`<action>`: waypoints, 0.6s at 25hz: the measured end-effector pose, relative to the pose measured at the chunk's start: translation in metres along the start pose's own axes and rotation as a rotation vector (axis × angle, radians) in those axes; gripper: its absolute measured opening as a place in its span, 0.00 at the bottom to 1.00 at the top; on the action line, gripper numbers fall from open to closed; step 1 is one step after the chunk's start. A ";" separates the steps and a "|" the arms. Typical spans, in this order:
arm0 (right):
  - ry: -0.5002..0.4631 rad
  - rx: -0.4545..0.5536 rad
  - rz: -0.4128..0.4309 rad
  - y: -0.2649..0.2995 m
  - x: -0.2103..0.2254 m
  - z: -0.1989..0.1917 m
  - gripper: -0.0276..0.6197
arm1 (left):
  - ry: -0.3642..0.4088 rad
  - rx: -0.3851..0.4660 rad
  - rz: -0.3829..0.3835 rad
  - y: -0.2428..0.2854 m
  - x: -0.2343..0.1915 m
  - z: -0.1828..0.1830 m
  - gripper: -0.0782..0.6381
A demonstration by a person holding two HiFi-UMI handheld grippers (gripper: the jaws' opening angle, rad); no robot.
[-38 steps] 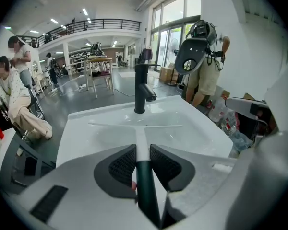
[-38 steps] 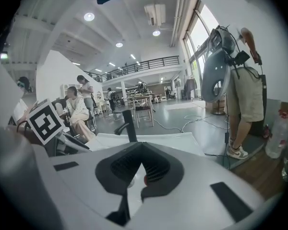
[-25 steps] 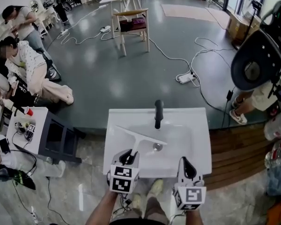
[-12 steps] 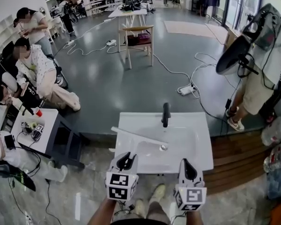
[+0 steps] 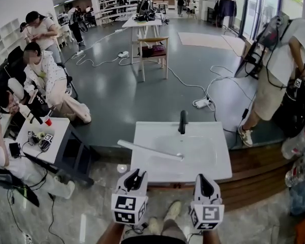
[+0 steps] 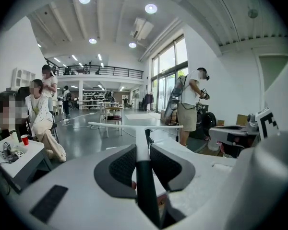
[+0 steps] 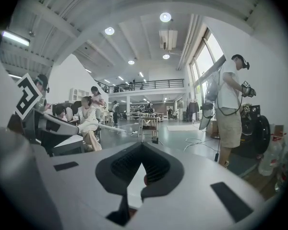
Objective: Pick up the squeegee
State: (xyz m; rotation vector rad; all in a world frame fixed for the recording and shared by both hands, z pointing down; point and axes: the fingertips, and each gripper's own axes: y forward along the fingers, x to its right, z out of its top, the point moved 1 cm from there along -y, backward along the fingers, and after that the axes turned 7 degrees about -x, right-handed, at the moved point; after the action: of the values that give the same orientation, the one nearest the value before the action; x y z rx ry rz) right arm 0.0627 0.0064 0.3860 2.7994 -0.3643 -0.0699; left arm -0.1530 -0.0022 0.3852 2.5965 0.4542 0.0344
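Showroom sink (image 5: 209, 159) below, left claw (image 6: 137, 152) clamped on squeegee (image 6: 134, 126) handle, right claw (image 7: 142, 150) closed, empty

The squeegee (image 5: 150, 150) looks like smooth white plastic along its bar and neck, turning to a dark, matt handle where the left gripper (image 6: 142, 152) has it. The pads (image 6: 121, 166) there are black, finely ribbed and rubbery-looking, set in pale grey matt plastic shells. The right gripper (image 7: 143, 150) has the same ribbed black lining and dull grey body. The counter (image 5: 213, 161) is glossy white, ceramic by the look, with a matt black tap (image 5: 182, 122). The floor (image 5: 122, 95) is smooth grey and shiny with reflections; beside the counter lie brown wooden boards (image 5: 254, 172).
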 end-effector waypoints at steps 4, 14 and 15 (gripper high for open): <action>-0.001 -0.002 -0.002 -0.023 -0.012 -0.007 0.04 | 0.009 0.007 -0.011 -0.022 0.005 -0.012 0.24; 0.008 -0.011 -0.013 -0.055 -0.039 -0.024 0.04 | 0.014 0.034 -0.021 -0.062 0.004 -0.030 0.24; 0.009 -0.011 -0.015 -0.056 -0.040 -0.026 0.04 | 0.016 0.035 -0.022 -0.063 0.005 -0.031 0.24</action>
State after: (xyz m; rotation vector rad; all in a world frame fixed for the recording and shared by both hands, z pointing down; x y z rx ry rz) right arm 0.0400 0.0760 0.3929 2.7908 -0.3405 -0.0629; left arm -0.1714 0.0654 0.3819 2.6267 0.4932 0.0395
